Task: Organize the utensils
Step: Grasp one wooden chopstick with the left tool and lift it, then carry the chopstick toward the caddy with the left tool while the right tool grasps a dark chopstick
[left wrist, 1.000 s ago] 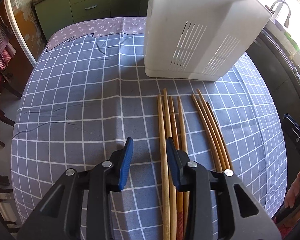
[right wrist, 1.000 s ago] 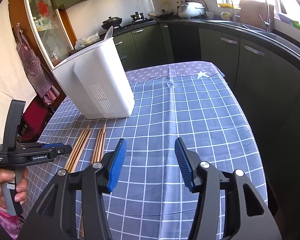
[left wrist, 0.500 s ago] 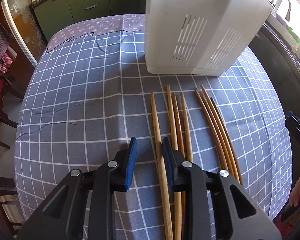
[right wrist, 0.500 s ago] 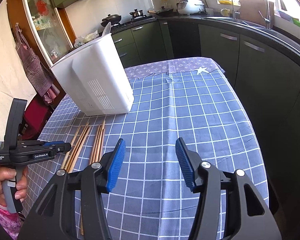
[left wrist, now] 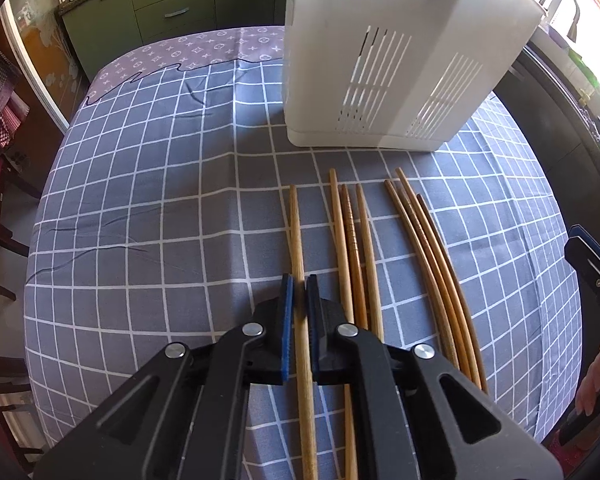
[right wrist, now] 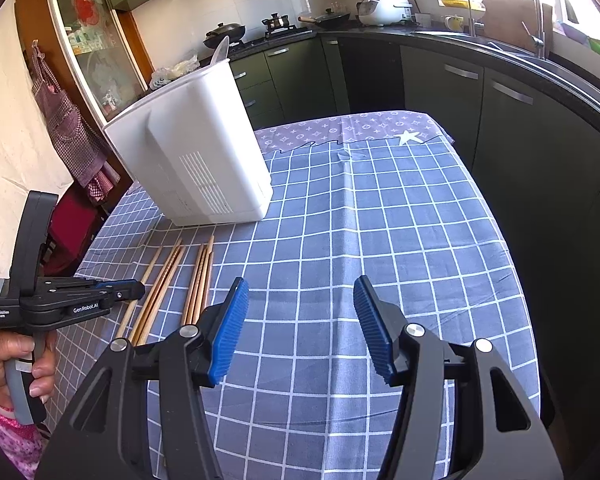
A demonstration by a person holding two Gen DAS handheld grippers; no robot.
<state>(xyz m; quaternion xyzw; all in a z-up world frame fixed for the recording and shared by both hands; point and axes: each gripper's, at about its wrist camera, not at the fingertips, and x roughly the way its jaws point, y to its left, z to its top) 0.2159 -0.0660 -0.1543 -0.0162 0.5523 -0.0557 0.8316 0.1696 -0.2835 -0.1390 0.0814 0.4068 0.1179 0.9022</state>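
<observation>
Left gripper [left wrist: 299, 294] has just been closing and now stands clamped on a single wooden chopstick [left wrist: 296, 236], the pads pressing its shaft partway along, with the tip pointing toward the white utensil holder [left wrist: 384, 52]. Right gripper [right wrist: 300, 320] stands with jaws apart, nothing between them, over bare checked cloth toward the right side of the counter [right wrist: 380, 220].

Judgement on the step in hand: the lift should go straight up and keep the stick level, since the hold sits off its middle and the far end may droop or swing. The stick should clear its neighbours before turning toward the holder.

Remaining stock: a group of three chopsticks [left wrist: 352, 240] lies just beside the gripped one, and a darker curved set [left wrist: 428, 240] lies further toward the right edge, all on the cloth near the holder's base.

Container: the holder stands toward the far side of the counter, slotted at its lower walls. A pale handle-like piece rises above its rim in the right wrist view; its contents are otherwise hidden.
</observation>
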